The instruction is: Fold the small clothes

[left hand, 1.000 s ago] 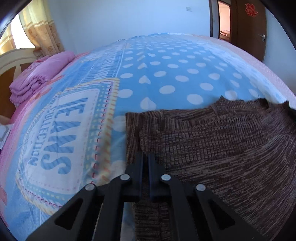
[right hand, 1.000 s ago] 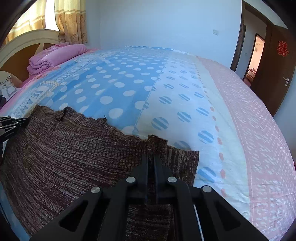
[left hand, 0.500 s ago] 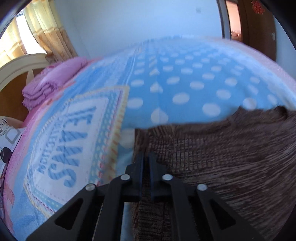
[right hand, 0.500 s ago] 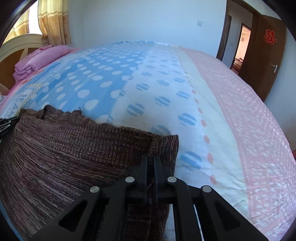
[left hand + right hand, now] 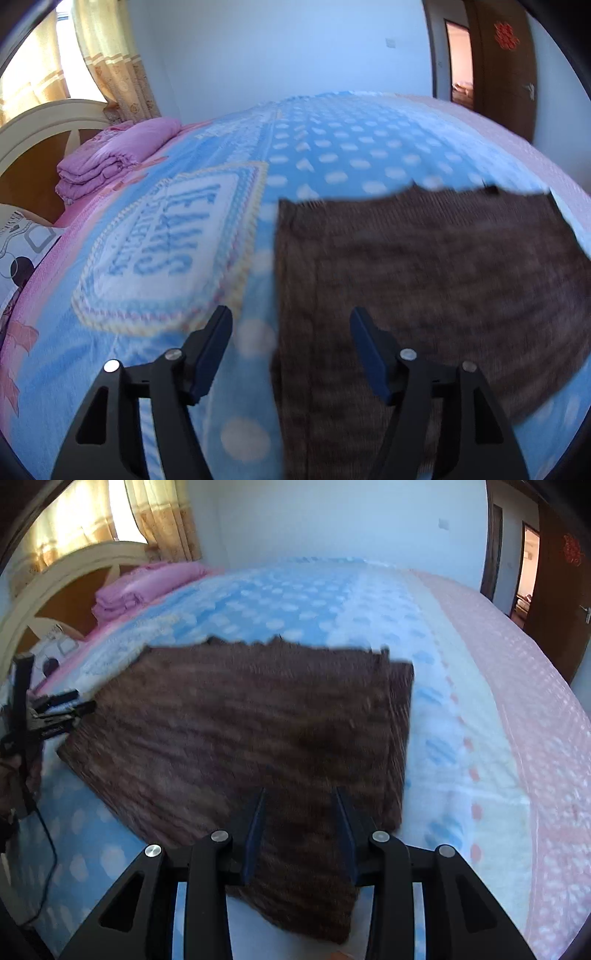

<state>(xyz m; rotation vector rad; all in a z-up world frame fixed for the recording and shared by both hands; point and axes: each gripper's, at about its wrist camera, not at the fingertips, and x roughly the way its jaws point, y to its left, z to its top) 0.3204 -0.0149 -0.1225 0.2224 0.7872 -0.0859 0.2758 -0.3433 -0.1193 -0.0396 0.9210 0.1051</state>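
Note:
A brown knitted garment (image 5: 424, 280) lies flat on the bed, folded into a rough rectangle; it also shows in the right wrist view (image 5: 251, 731). My left gripper (image 5: 291, 325) is open and empty above the garment's left edge. My right gripper (image 5: 300, 801) is open and empty above the garment's near right part. The left gripper also shows at the left edge of the right wrist view (image 5: 74, 705). Both views are blurred by motion.
The bedspread (image 5: 332, 155) is blue with white dots, with a lettered panel (image 5: 162, 236) at the left and a pink band (image 5: 517, 686) at the right. Folded pink bedding (image 5: 118, 155) lies by the headboard (image 5: 66, 576). A door (image 5: 509, 66) stands at the far right.
Both grippers have opened and let go of the brown garment, which now lies flat on the bed. Both have pulled back and up from it.

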